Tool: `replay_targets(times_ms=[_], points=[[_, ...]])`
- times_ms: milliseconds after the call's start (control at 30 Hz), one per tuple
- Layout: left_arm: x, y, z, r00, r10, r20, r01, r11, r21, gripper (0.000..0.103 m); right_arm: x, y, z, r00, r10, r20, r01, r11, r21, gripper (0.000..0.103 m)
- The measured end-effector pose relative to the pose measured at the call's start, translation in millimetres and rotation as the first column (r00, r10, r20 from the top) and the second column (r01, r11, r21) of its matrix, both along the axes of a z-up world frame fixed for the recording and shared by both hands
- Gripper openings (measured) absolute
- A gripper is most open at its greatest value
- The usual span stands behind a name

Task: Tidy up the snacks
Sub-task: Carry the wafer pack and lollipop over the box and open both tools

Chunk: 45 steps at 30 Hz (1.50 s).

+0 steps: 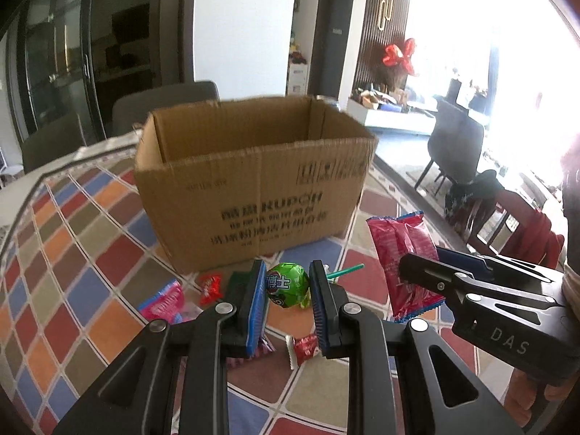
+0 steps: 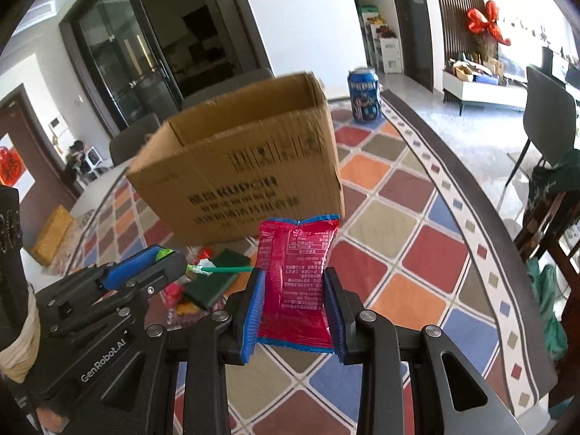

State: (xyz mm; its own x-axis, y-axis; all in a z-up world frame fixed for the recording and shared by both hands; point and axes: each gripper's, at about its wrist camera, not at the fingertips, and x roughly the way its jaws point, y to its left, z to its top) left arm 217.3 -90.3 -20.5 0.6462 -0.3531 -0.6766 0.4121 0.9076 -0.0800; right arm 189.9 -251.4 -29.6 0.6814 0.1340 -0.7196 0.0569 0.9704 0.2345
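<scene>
An open cardboard box (image 1: 253, 181) (image 2: 246, 166) stands on the checkered tablecloth ahead of both grippers. My left gripper (image 1: 288, 290) is shut on a green-wrapped lollipop (image 1: 287, 284), held above the table; its green stick (image 1: 344, 271) (image 2: 226, 270) points right. My right gripper (image 2: 293, 304) is shut on a pink snack packet (image 2: 297, 279) (image 1: 402, 261), lifted off the cloth to the right of the left one. In the right wrist view the left gripper (image 2: 159, 264) shows at the left with a bit of green wrapper between its blue pads.
Loose sweets lie under the grippers: red candies (image 1: 210, 286) (image 1: 304, 348), a pink packet (image 1: 163, 301) and a dark green pack (image 2: 217, 282). A blue soda can (image 2: 364, 94) stands behind the box on the right. Chairs ring the table; its edge curves at the right.
</scene>
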Motion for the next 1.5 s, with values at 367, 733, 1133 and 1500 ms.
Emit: replay_targets(times_ms=[367, 733, 1133, 1500], points=[[4.7, 12.2, 43.4, 0.993, 0.054, 0.103, -0.051, 0.998, -0.028, 0.025, 7.3, 3.8, 39.7, 0.994, 0.018, 0.111, -0.016, 1.000, -0.014, 0.033], [19.8, 27.0, 86.6, 0.972, 0.112, 0.204, -0.102, 0.993, -0.059, 0.025, 26.5, 10.8, 78.5, 0.976, 0.042, 0.214, -0.039, 0.999, -0.018, 0.033], [54.1, 36.2, 101.1, 0.966, 0.148, 0.212, -0.138, 0.989, -0.059, 0.025, 56.1, 25.1, 102.8, 0.962, 0.087, 0.258, -0.082, 0.996, -0.033, 0.033], [92.9, 39.7, 85.8, 0.970, 0.165, 0.178, -0.162, 0.986, -0.031, 0.025, 95.0, 35.4, 96.6, 0.968, 0.123, 0.217, -0.111, 0.992, -0.066, 0.033]])
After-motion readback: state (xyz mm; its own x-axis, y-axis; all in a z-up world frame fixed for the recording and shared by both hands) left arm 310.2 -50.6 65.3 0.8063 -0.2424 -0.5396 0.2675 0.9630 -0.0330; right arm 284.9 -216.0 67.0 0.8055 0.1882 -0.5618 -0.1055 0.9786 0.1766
